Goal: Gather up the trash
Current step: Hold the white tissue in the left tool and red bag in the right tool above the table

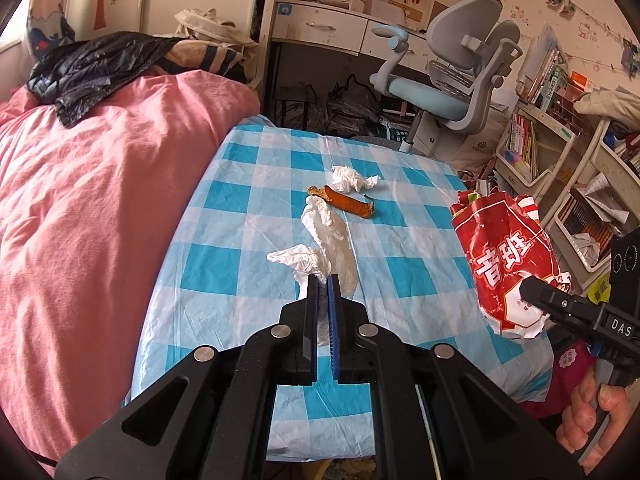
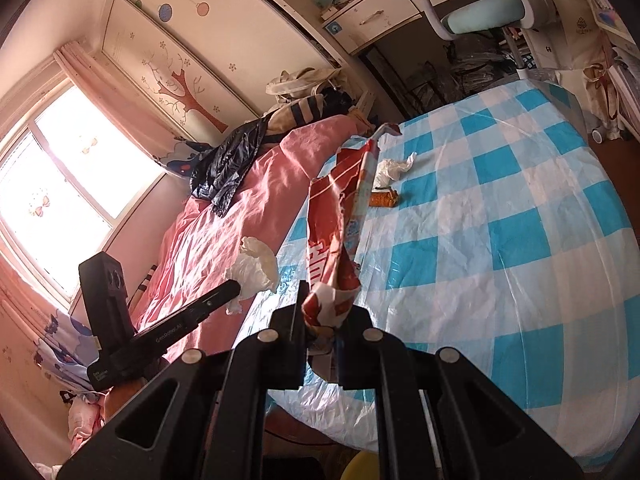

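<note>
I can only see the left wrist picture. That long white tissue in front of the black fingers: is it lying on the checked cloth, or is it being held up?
Observer: It is held up. The right wrist view shows the left gripper from the side, clamping the crumpled tissue in the air near the edge of the checked tablecloth.
Operator: And the red bag on my right, how is it gripped?
Observer: The right gripper is shut on the crumpled lower end of the red snack bag, and the rest of the bag stands up from the fingers.
</note>
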A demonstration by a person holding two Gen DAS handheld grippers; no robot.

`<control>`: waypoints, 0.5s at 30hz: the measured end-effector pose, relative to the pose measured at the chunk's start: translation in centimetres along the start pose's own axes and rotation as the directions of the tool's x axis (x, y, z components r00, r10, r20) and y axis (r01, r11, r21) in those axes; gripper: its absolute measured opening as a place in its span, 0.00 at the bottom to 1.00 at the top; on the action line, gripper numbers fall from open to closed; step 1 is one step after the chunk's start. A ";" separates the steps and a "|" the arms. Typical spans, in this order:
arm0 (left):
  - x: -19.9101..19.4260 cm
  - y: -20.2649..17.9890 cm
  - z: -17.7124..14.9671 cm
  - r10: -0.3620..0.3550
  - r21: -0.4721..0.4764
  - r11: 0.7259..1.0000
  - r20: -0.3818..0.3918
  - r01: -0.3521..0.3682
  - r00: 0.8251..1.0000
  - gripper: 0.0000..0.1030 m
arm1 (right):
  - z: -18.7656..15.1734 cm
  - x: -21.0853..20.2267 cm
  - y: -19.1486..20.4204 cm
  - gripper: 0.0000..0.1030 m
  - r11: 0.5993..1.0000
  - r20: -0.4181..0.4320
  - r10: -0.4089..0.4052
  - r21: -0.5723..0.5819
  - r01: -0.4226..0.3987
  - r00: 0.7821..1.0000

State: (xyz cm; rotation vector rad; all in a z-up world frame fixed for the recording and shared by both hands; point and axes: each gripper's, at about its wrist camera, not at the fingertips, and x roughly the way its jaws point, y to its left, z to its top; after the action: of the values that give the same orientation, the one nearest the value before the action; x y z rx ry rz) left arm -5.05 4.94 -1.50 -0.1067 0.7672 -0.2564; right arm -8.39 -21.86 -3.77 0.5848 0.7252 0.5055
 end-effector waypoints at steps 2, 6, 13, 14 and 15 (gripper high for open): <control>-0.3 -0.2 -0.1 0.008 0.012 1.000 0.008 -0.008 1.000 0.05 | -0.2 0.0 0.0 0.11 1.000 -0.005 -0.002 -0.005 0.002 1.000; -0.6 -0.5 -0.1 0.020 0.029 0.999 0.017 -0.020 1.000 0.05 | -0.5 0.0 0.1 0.11 1.000 -0.009 -0.001 -0.008 0.001 1.000; -0.3 -1.2 0.0 0.035 0.056 0.998 0.025 -0.036 0.999 0.05 | -0.6 0.1 0.2 0.11 1.000 -0.009 -0.006 -0.020 0.005 1.000; -0.2 -1.3 0.1 0.036 0.060 0.997 0.028 -0.038 0.999 0.05 | -0.7 0.2 0.2 0.11 1.000 -0.009 -0.007 -0.024 0.007 1.000; -0.2 -1.4 0.1 0.037 0.062 0.997 0.029 -0.039 0.999 0.05 | -0.7 0.2 0.3 0.11 1.000 -0.009 -0.009 -0.028 0.009 1.000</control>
State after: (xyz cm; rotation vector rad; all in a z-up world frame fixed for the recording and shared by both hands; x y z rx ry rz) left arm -5.38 3.64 -1.05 -0.0359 0.7320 -0.2420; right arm -8.81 -21.33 -4.11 0.5536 0.7283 0.5097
